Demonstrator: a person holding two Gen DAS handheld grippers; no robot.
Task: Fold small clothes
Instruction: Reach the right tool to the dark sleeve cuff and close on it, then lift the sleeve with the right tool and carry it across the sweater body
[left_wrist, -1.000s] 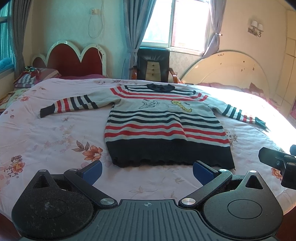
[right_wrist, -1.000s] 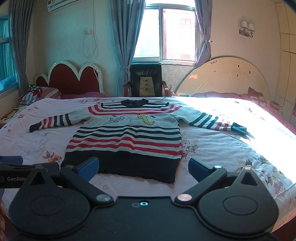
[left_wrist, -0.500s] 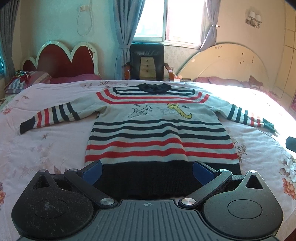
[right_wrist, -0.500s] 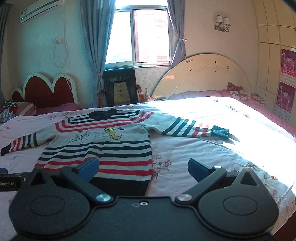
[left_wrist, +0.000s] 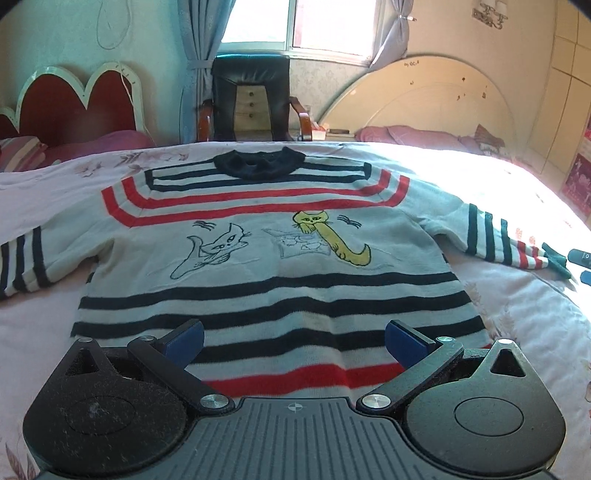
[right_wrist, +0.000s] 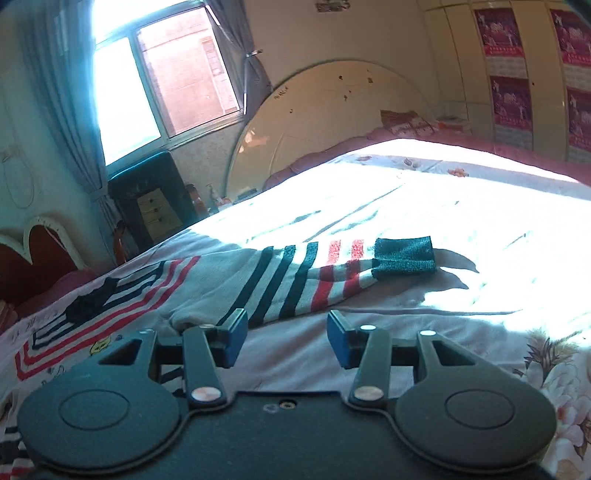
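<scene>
A small striped sweater (left_wrist: 273, 258) with two cat pictures lies flat on the bed, sleeves spread out. My left gripper (left_wrist: 294, 339) is open and empty, hovering low over the sweater's lower stripes. My right gripper (right_wrist: 287, 332) is open and empty, just in front of the sweater's right sleeve (right_wrist: 295, 277), which ends in a dark green cuff (right_wrist: 403, 255). The same sleeve shows at the right of the left wrist view (left_wrist: 498, 240), with the right gripper's tip at the edge beside it (left_wrist: 581, 256).
The bed (left_wrist: 524, 314) has a pink floral sheet, sunlit at the right (right_wrist: 461, 206). Behind it stand a black chair (left_wrist: 251, 99), a red scalloped headboard (left_wrist: 74, 103), a cream rounded headboard (left_wrist: 424, 99) and a window with curtains (right_wrist: 155, 85).
My left gripper has moved forward over the sweater's body. My right gripper has swung right and forward to the right sleeve, and its jaws have narrowed somewhat.
</scene>
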